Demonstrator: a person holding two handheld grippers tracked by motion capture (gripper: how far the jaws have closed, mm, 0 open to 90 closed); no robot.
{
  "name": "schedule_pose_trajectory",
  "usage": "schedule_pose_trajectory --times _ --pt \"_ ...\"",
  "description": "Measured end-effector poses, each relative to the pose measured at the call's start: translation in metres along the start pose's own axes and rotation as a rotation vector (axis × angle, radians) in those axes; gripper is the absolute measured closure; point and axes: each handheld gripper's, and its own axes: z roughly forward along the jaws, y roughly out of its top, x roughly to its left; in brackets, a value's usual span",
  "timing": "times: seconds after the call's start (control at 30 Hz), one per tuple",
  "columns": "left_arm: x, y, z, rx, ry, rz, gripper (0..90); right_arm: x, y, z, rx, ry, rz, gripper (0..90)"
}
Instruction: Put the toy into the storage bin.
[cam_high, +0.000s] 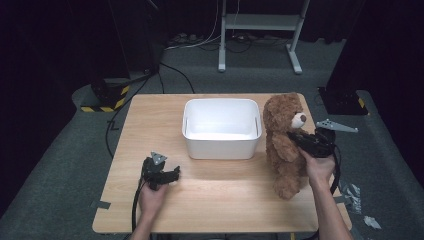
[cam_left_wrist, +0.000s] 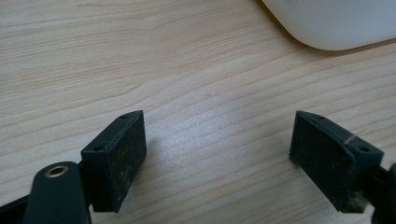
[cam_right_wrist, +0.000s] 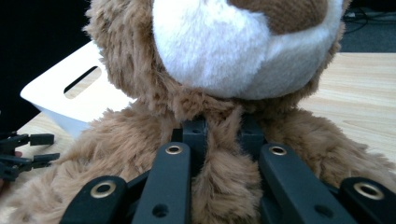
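High view: fluffy brown teddy bear (cam_high: 285, 142) sits upright at about 3 o'clock on the light wooden table (cam_high: 210, 200), touching the empty white plastic bin (cam_high: 222, 128) in the middle. Left gripper (cam_high: 172, 174) idles around 7 o'clock.
Left gripper view: jaws spread wide over bare wood, holding nothing.
Right gripper view: right gripper (cam_right_wrist: 223, 130) is pinched into the chest fur just under the chin.
Tip: guessing the bear goes in the bin, so lift it clear of the rim first, since a fur-only grip could slip.
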Motion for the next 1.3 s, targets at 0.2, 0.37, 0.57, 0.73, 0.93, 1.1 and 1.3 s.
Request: schedule_pose_trajectory --times 0.2,0.37,0.57,0.73,0.93,1.1,1.3 --pt "0.0 0.0 0.0 -0.002 0.001 -0.002 18.6 0.005 -0.002 -0.006 -0.03 0.026 -0.013 80.6" --pt "0.0 0.0 0.0 -0.003 0.001 -0.004 18.6 0.01 0.0 -0.011 -0.051 0.049 -0.02 80.5" --pt "0.0 0.0 0.0 -0.003 0.001 -0.004 18.6 0.017 0.005 -0.018 -0.076 0.068 -0.025 80.4" --pt "0.0 0.0 0.0 -0.003 0.001 -0.004 18.6 0.023 0.011 -0.023 -0.092 0.088 -0.033 80.3" --pt "0.0 0.0 0.0 -0.003 0.001 -0.004 18.6 0.029 0.018 -0.028 -0.113 0.12 -0.039 80.3" --pt "0.0 0.0 0.0 -0.003 0.001 -0.004 18.6 0.036 0.025 -0.031 -0.124 0.135 -0.049 80.2" --pt "0.0 0.0 0.0 -0.003 0.001 -0.005 18.6 0.043 0.038 -0.035 -0.131 0.149 -0.065 80.1"
